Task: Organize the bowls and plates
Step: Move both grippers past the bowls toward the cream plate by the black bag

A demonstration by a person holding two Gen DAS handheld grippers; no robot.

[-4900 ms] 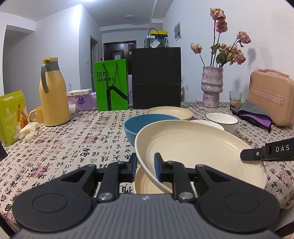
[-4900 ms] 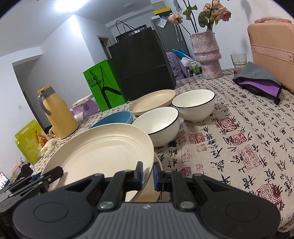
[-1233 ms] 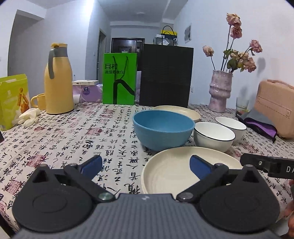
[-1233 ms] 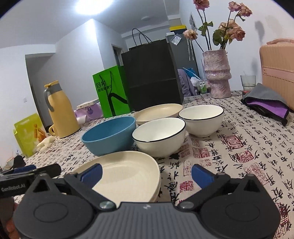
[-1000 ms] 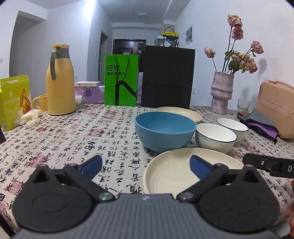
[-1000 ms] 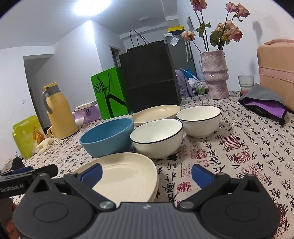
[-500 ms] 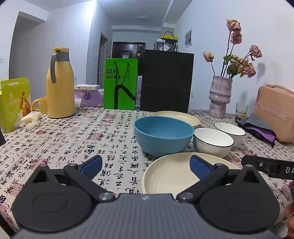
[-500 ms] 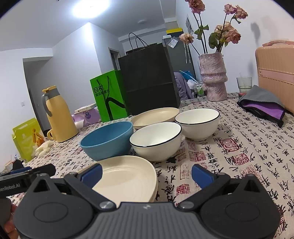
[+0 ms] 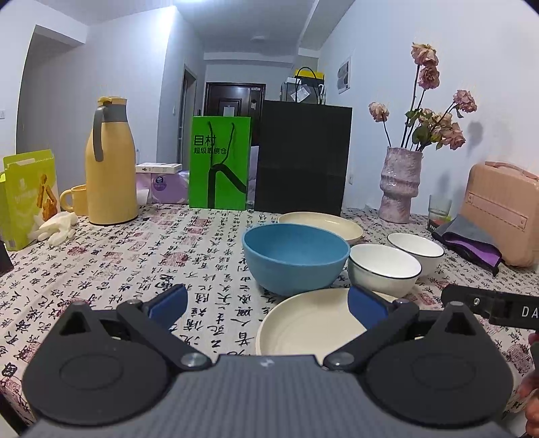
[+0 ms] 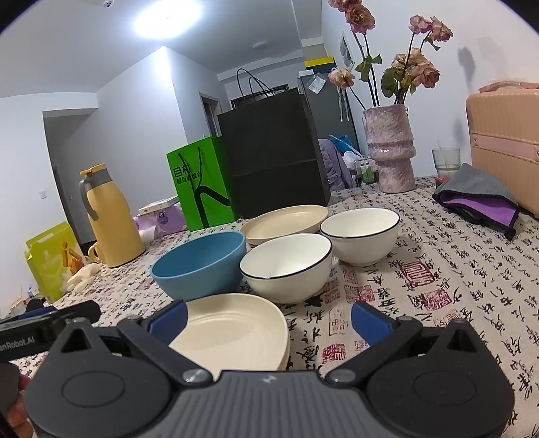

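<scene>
Hovering wide open and empty, left gripper (image 9: 267, 301) and right gripper (image 10: 269, 320), over smooth round cream plates (image 10: 232, 328); glossy blue bowl (image 9: 295, 257) sitting just ahead, two white bowls (image 10: 286, 266) beside it.

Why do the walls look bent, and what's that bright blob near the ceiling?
Both views use fisheye lenses, so straight edges bow and corners go dark. In the right wrist view, the ceiling light blows out to white glare; in the left wrist view, the flowers cast a soft wall shadow.
</scene>
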